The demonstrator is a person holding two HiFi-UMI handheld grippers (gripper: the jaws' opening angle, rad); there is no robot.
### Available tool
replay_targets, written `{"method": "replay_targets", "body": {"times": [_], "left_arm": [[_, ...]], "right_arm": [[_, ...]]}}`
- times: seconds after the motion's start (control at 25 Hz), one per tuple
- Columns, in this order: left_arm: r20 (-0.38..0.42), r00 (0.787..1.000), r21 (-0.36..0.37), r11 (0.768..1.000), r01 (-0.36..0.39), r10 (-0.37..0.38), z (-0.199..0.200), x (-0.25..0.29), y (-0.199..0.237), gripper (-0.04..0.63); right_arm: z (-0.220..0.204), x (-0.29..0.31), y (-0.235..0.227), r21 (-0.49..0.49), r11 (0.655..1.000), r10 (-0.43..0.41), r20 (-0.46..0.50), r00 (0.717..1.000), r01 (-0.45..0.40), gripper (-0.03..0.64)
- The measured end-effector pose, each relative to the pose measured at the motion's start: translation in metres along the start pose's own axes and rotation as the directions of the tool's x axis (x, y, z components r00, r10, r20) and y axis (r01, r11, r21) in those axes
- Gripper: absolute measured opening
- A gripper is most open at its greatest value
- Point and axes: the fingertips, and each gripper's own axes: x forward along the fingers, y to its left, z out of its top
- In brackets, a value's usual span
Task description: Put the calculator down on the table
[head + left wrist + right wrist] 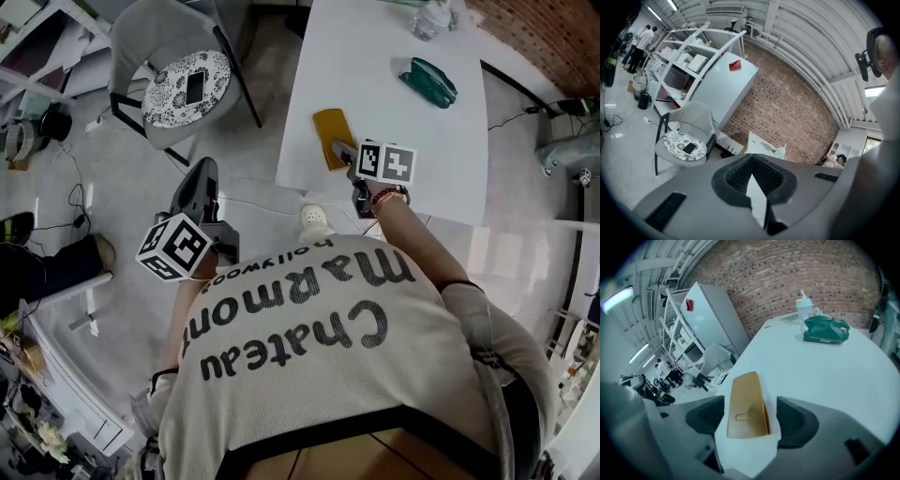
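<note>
While right gripper (750, 423) gapes astride the calculator (746, 399) (keys unseen), left gripper (754, 182) sits closed.

In the head view we lose the near end of the calculator (332, 133) under the right tool (345, 156), whose body covers most of its own jaws. The tabletop (394, 103) runs off the top edge with a clear thing (433, 19) we cannot identify. The people (643, 38) far back in the left gripper view are too small for us to tell apart.
</note>
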Motion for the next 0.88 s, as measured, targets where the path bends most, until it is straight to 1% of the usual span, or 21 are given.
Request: {"method": "replay_targets", "body": {"times": [0.04, 0.16, 0.2, 0.28, 0.32, 0.44, 0.52, 0.6, 0.68, 0.76, 0.84, 0.88], "left_arm": [[-0.002, 1.0, 0.002, 1.0, 0.008, -0.008, -0.001, -0.002, -0.002, 0.003], [-0.008, 0.999, 0.01, 0.999, 0.036, -0.035, -0.004, -0.007, -0.009, 0.003], [-0.009, 0.999, 0.012, 0.999, 0.044, -0.044, -0.004, -0.008, -0.011, 0.003], [-0.011, 0.998, 0.019, 0.998, 0.062, -0.062, -0.004, -0.012, -0.017, 0.003], [-0.011, 0.997, 0.025, 0.997, 0.071, -0.071, -0.003, -0.013, -0.019, 0.003], [0.003, 0.996, 0.036, 0.996, 0.087, -0.087, 0.0, -0.02, -0.027, 0.003], [0.019, 0.996, 0.042, 0.995, 0.091, -0.092, 0.002, -0.025, -0.031, 0.003], [0.031, 0.995, 0.053, 0.994, 0.093, -0.095, 0.004, -0.03, -0.033, 0.003], [0.043, 0.995, 0.066, 0.994, 0.088, -0.091, 0.006, -0.037, -0.033, 0.003], [0.054, 0.995, 0.074, 0.994, 0.076, -0.08, 0.008, -0.046, -0.03, 0.003], [0.058, 0.995, 0.082, 0.994, 0.073, -0.078, 0.007, -0.054, -0.03, 0.003], [0.056, 0.995, 0.087, 0.993, 0.076, -0.081, 0.006, -0.058, -0.03, 0.003]], "right_arm": [[0.0, -0.005, 0.001, 0.022, 1.0, 0.006, 0.015, 1.0, -0.007, 0.354], [0.004, -0.024, 0.009, 0.1, 0.994, 0.041, 0.073, 0.997, -0.048, 0.308], [0.007, -0.031, 0.013, 0.125, 0.99, 0.055, 0.094, 0.994, -0.066, 0.281], [0.012, -0.046, 0.022, 0.164, 0.982, 0.074, 0.136, 0.988, -0.096, 0.175], [0.016, -0.054, 0.027, 0.176, 0.978, 0.082, 0.16, 0.984, -0.11, 0.149], [0.028, -0.075, 0.044, 0.207, 0.963, 0.121, 0.239, 0.964, -0.172, 0.109], [0.035, -0.089, 0.057, 0.229, 0.946, 0.156, 0.294, 0.943, -0.229, 0.097], [0.042, -0.102, 0.07, 0.238, 0.929, 0.192, 0.347, 0.918, -0.284, 0.047], [0.045, -0.115, 0.084, 0.228, 0.917, 0.224, 0.388, 0.894, -0.328, 0.025], [0.048, -0.13, 0.099, 0.196, 0.91, 0.255, 0.432, 0.865, -0.366, -0.009], [0.051, -0.149, 0.113, 0.136, 0.91, 0.282, 0.488, 0.826, -0.392, -0.009], [0.052, -0.159, 0.119, 0.099, 0.916, 0.287, 0.515, 0.808, -0.388, -0.009]]}}
